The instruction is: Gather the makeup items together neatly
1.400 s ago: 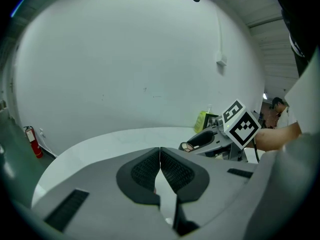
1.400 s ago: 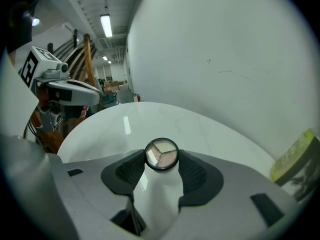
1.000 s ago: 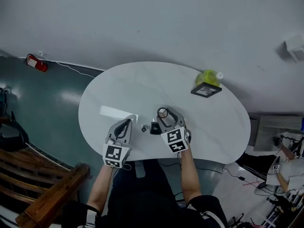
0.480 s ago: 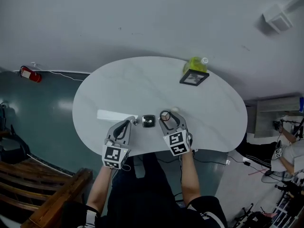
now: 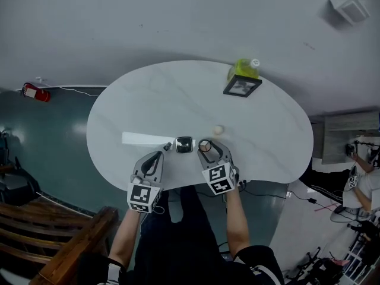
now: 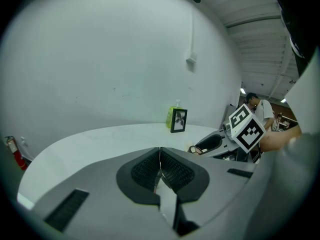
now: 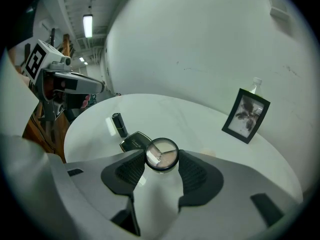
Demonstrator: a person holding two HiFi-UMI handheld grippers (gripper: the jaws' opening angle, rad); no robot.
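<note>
Makeup items: grouped low in the middle of the head view, near the front edge of the white oval table.

Far left in that view, beyond the table: red fire extinguisher on the dark floor.

Next, left gripper: clenched, pads pressed flat together, nothing between them. Carries black-and-white square markers on its cube, no words.

Just right of its tips: lipstick tube, black and glossy. Stands upright on the table.

Just beside that: black compact, rectangular with rounded corners. Lies flat, lid closed. Bears gold script across the lid, too small to read.

Then round compact: black rim, clear lid, three wedges of pale beige and pinkish powder under it. Pinched at its sides by the right gripper, just right of the black compact. Resting on the table or lifted: cannot tell. Same square markers on that gripper's cube.

Slightly up and right: beige sponge, small, alone on bare tabletop, apart from the rest.

Upper right of the table: black photo frame, propped upright, dark picture inside, no legible writing. Directly behind it: yellow-green bottle with a white cap.
</note>
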